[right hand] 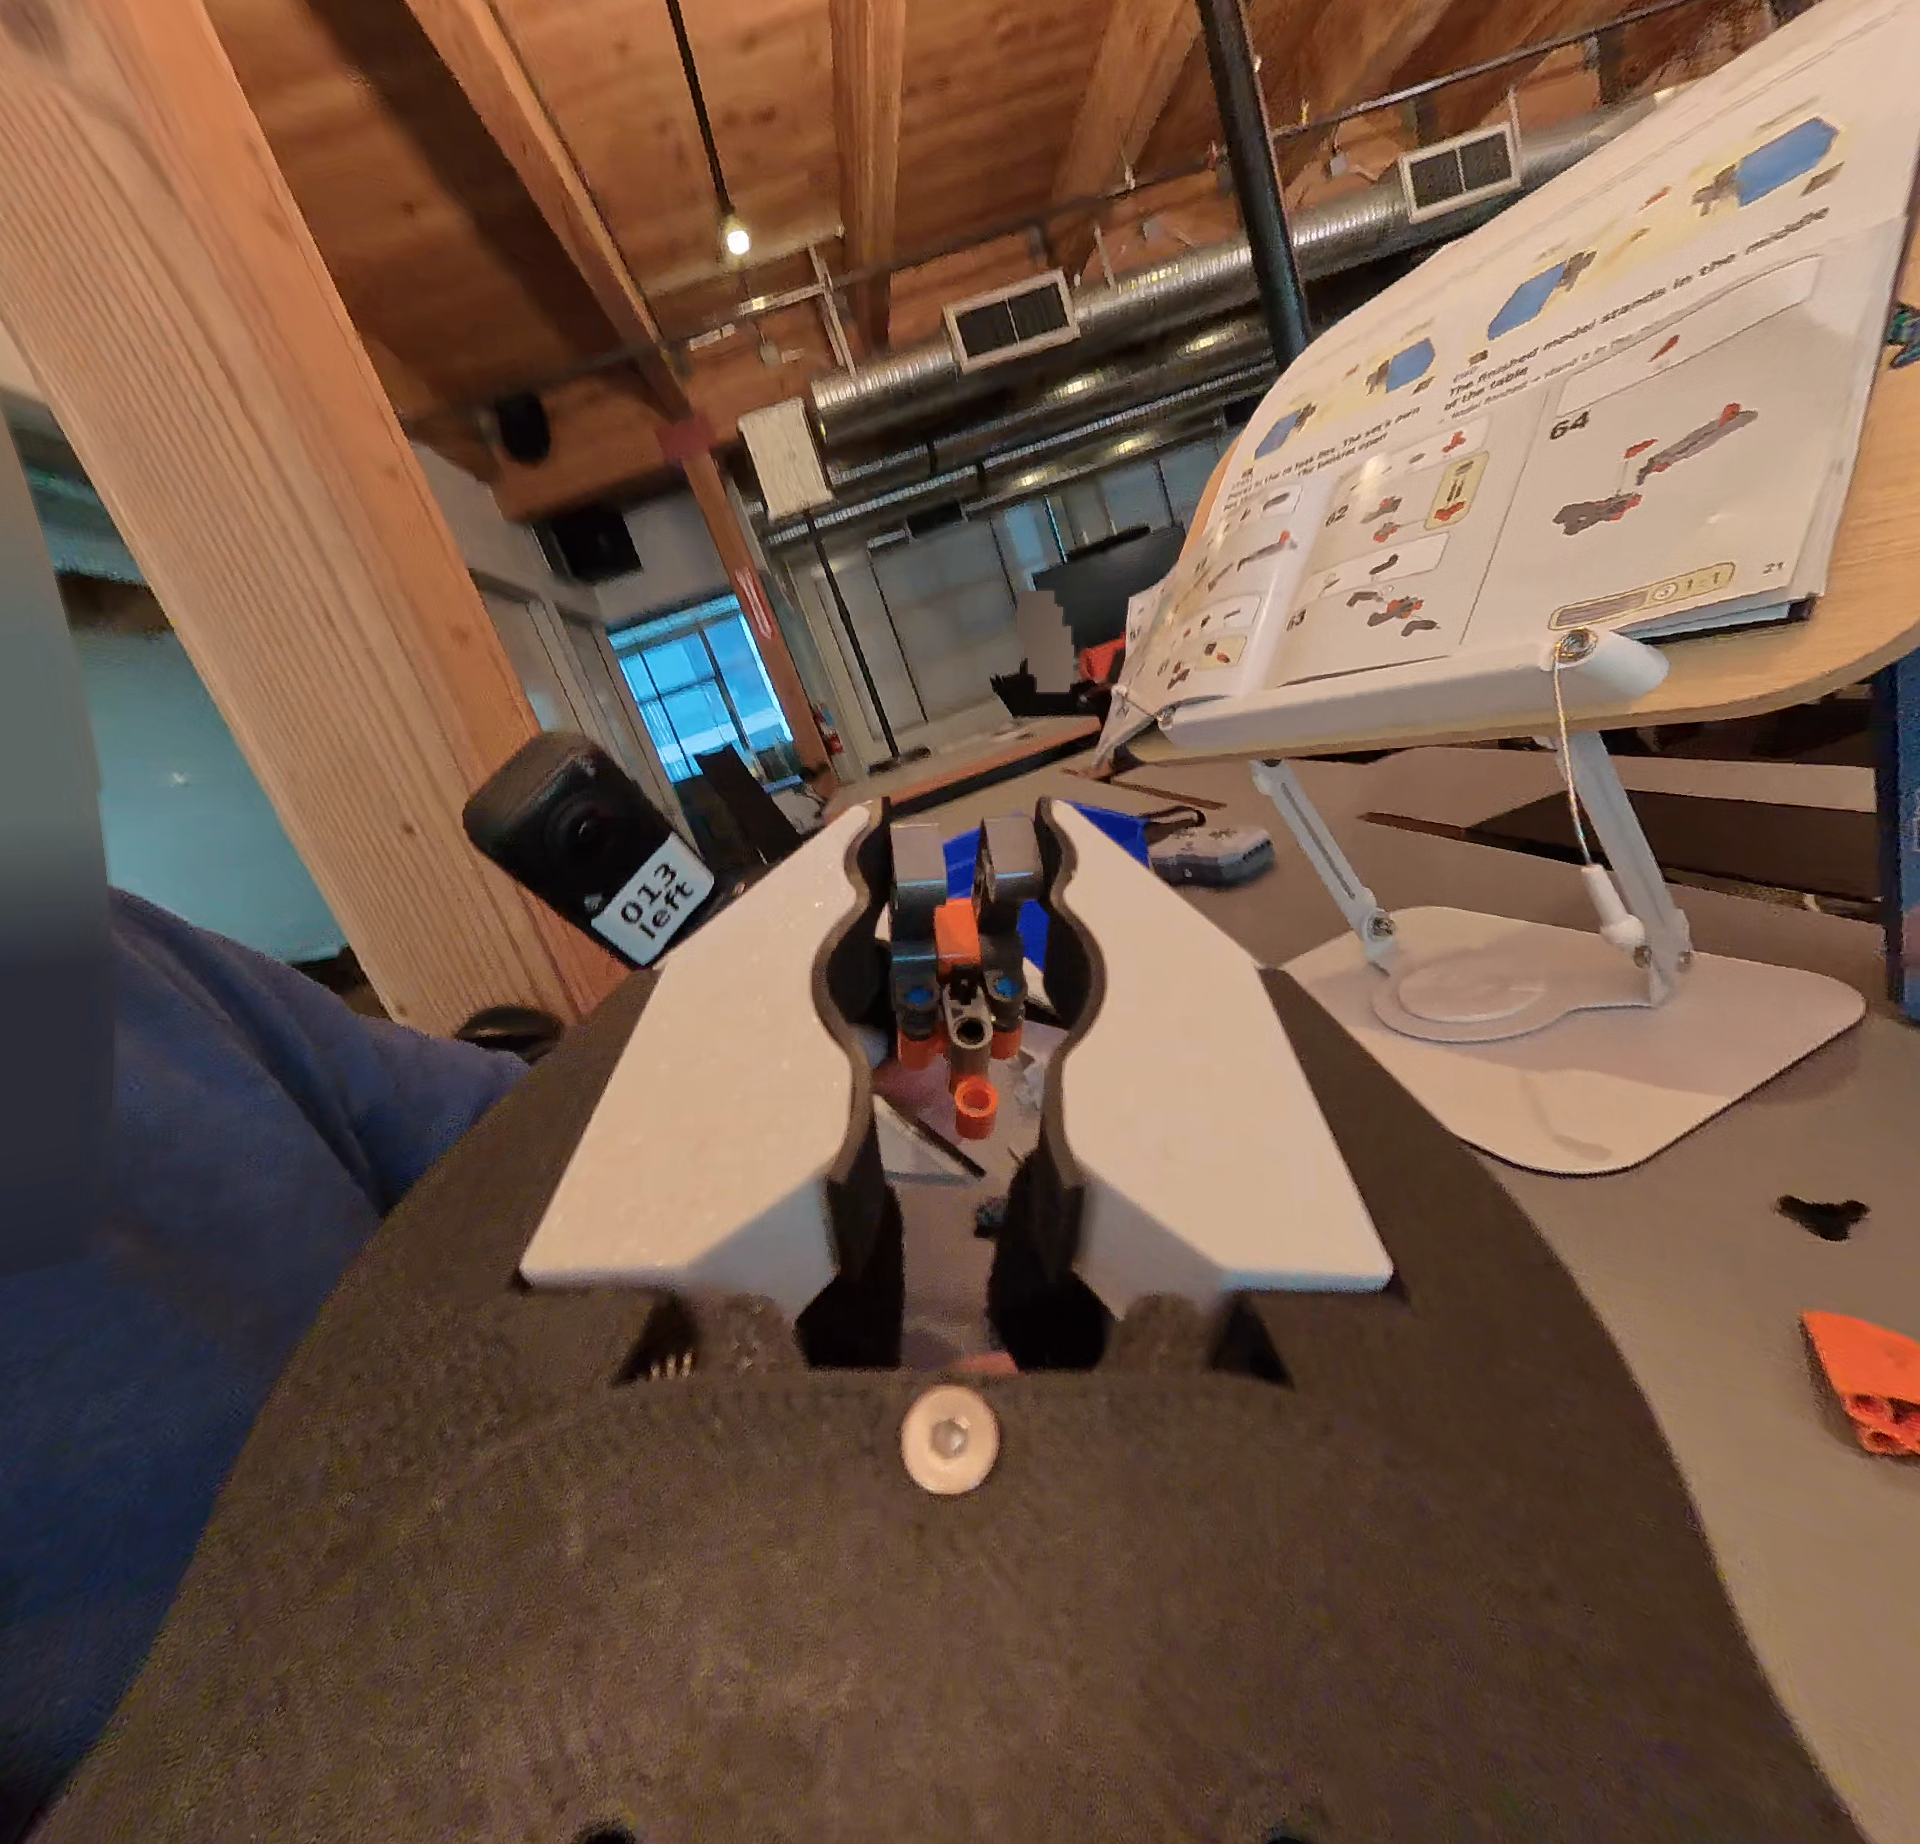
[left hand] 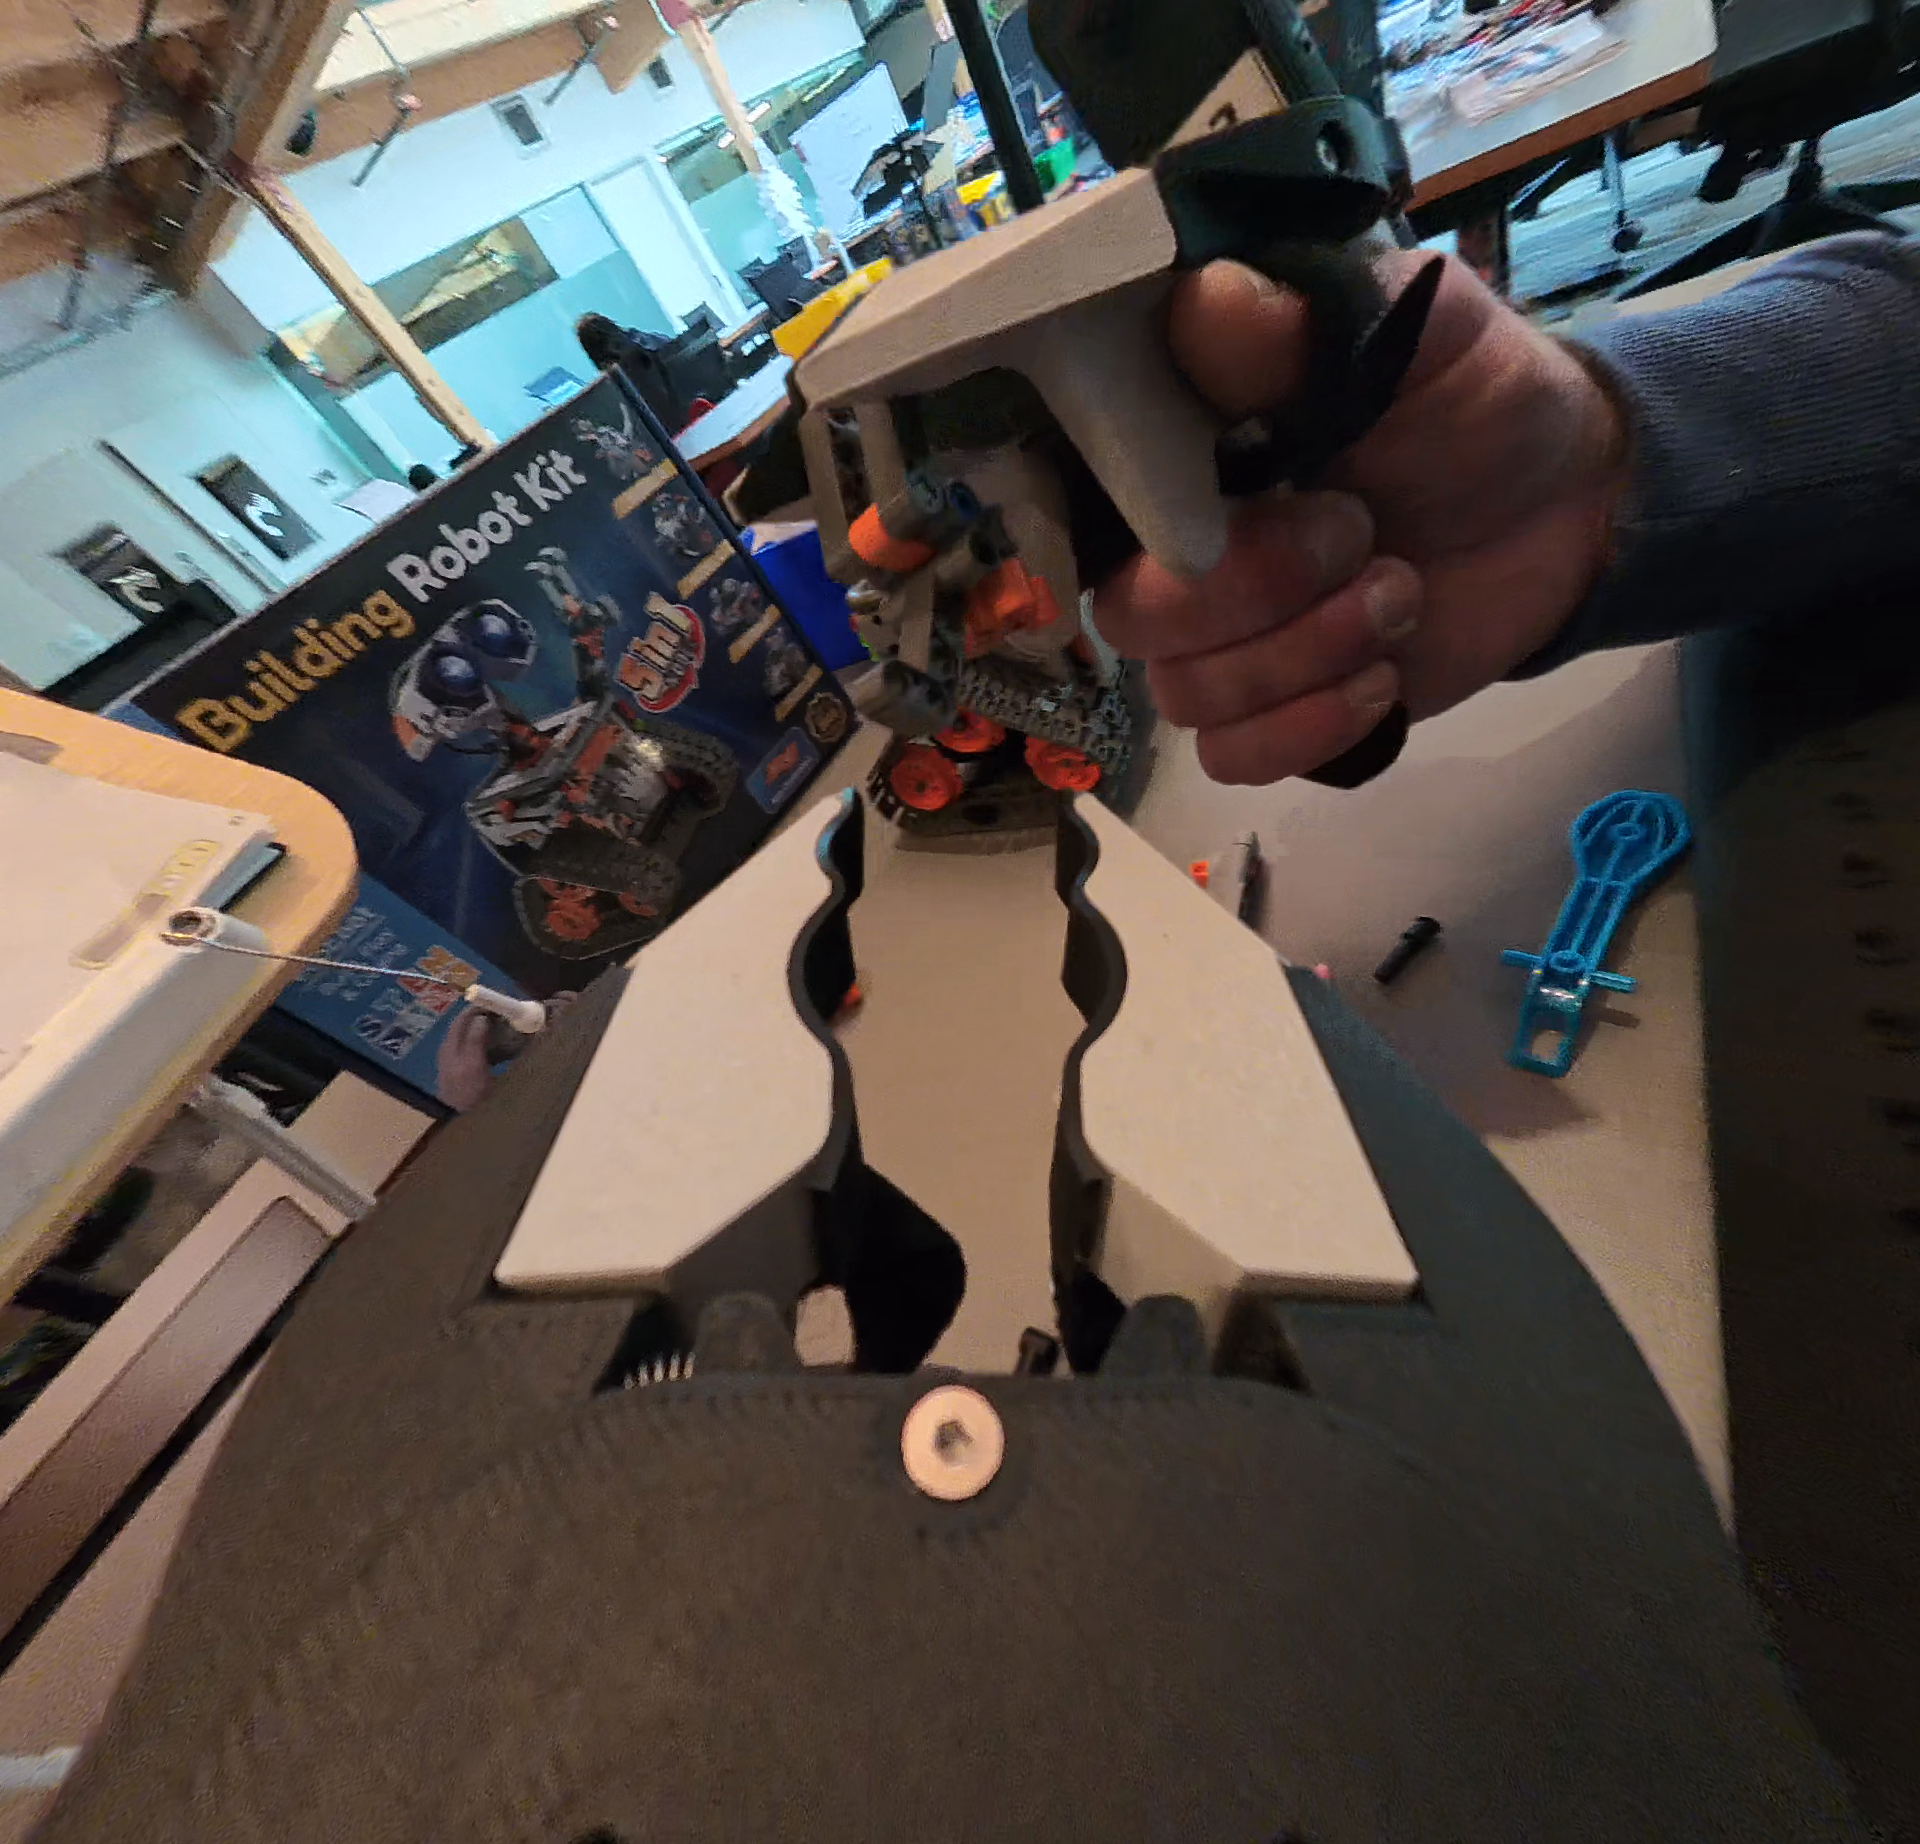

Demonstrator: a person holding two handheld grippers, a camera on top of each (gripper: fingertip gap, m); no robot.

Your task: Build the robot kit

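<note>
the left gripper, pale angular fingers on a dark body, hangs with its jaws set apart and holding nothing, tips just short of a grey-and-orange brick-built tracked model. the right gripper is clamped on that model's upper grey beams, held by a hand above the grey table. judging from this, a good grip means keeping the model steady and squeezing the beams, not the loose orange pins. counted: one model, one dark blue kit box toward the table's far left, one blue plastic tool near the right edge, one open booklet on one white stand.
</note>
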